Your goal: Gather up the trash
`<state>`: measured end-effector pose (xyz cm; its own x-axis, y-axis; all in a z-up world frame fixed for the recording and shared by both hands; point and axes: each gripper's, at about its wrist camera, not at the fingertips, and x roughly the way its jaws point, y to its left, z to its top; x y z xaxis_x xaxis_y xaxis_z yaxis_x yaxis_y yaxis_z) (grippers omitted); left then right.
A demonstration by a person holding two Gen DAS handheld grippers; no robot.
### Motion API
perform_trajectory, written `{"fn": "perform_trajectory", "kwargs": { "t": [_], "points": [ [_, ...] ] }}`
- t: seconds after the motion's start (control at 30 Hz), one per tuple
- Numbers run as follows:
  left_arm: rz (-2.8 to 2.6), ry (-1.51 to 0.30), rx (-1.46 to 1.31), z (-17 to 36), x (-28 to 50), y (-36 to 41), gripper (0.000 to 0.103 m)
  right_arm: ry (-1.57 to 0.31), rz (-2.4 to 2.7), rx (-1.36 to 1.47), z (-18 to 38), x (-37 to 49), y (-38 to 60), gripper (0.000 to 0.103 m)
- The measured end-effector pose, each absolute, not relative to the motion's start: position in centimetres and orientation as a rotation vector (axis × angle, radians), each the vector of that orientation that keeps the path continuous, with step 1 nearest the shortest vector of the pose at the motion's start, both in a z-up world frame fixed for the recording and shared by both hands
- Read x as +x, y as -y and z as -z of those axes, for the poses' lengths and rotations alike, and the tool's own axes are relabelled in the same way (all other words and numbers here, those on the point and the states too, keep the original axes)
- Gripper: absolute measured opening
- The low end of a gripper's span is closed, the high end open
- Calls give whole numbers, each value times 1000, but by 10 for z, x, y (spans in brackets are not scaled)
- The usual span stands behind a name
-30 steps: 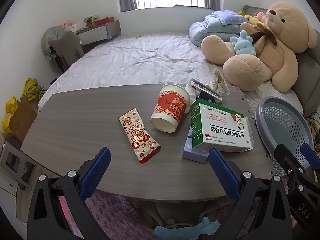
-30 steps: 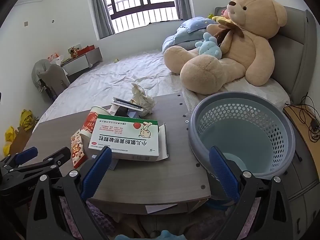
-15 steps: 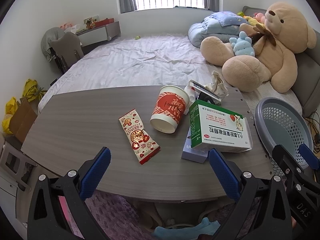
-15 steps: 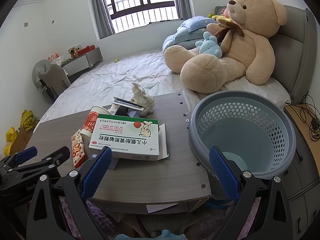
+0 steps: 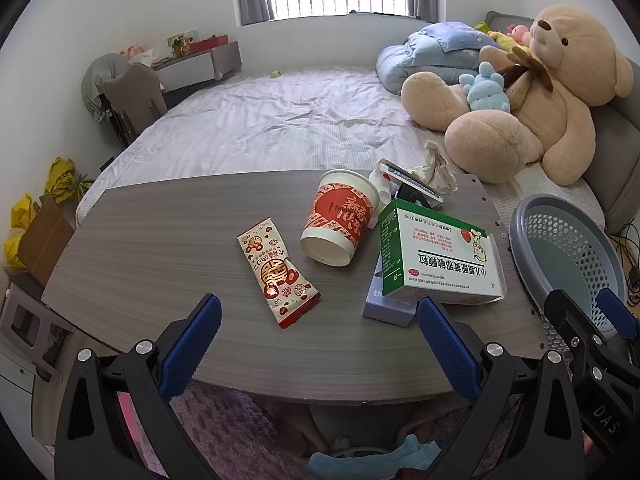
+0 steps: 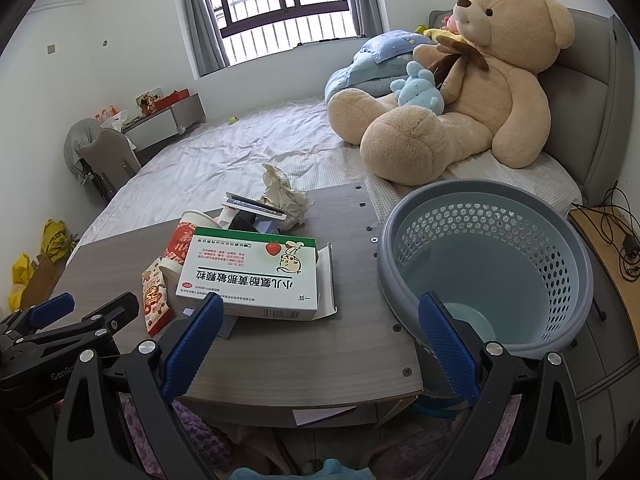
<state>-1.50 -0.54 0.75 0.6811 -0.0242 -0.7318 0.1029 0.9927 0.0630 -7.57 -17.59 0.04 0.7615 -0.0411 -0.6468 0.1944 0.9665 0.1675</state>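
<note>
On the grey wooden table [image 5: 160, 248] lie a red snack wrapper [image 5: 276, 272], a tipped red-and-white paper cup [image 5: 340, 218], a green-and-white medicine box [image 5: 436, 264] resting on a flat lilac box [image 5: 388, 304], a small pack [image 5: 412, 182] and crumpled tissue [image 5: 438, 166]. A grey-blue perforated basket [image 6: 492, 264] stands off the table's right end. My left gripper [image 5: 318, 340] is open and empty over the near edge. My right gripper [image 6: 318, 340] is open and empty, between the medicine box [image 6: 252, 276] and the basket.
A bed [image 5: 280, 120] lies beyond the table, with a large teddy bear [image 6: 472, 80], a blue plush [image 6: 418, 88] and a blue duvet [image 5: 432, 52]. A chair [image 5: 132, 96] and cabinet stand at far left. A side table with cables [image 6: 616, 248] is at right.
Both grippers have shifted slightly forward over the table; the objects have not moved.
</note>
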Motion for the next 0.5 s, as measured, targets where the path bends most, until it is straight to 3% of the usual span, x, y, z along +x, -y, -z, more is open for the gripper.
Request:
{"fn": "perform_trajectory", "kwargs": {
  "t": [0.5],
  "points": [
    [71, -821, 102, -5, -13, 5, 97, -699, 128, 238, 2, -74, 178, 93]
  ]
}}
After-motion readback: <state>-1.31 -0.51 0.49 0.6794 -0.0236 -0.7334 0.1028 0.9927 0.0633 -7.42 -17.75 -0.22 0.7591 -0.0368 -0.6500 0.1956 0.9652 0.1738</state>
